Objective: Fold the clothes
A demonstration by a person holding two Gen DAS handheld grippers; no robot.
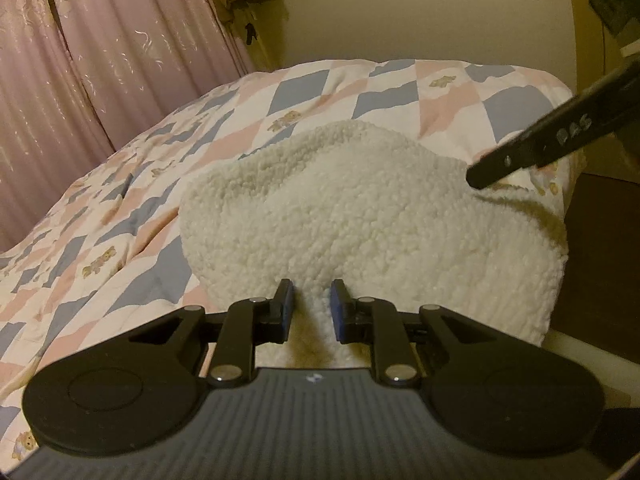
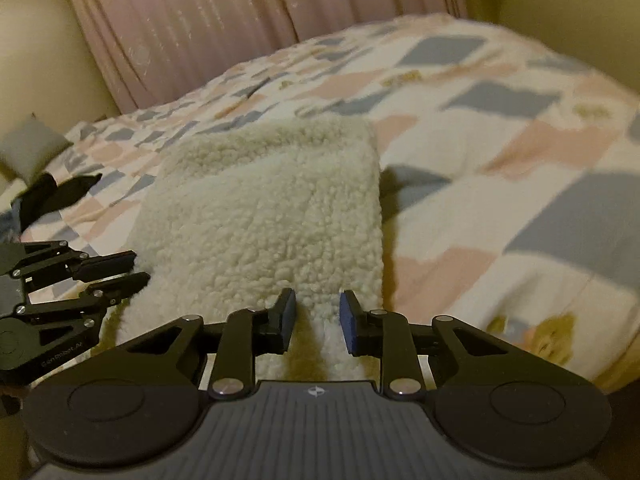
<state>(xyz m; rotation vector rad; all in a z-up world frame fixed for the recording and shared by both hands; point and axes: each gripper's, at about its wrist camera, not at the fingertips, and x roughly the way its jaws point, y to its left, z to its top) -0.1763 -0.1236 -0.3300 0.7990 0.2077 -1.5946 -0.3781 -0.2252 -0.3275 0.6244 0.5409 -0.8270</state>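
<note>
Fleece garment (image 2: 260, 216) on bed, partly folded.
Fleece lies doubled in a thick strip on the checked quilt (image 2: 500, 128); further folds appear due. Left gripper (image 1: 311, 307) and right gripper (image 2: 317, 318) each pinch its near edge between narrowly parted pads.

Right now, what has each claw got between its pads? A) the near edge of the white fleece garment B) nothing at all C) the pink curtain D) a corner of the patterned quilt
A: in each wrist view the fleece garment runs up between the blue pads, for the left claw and the right claw, while the quilt lies beneath it.
</note>
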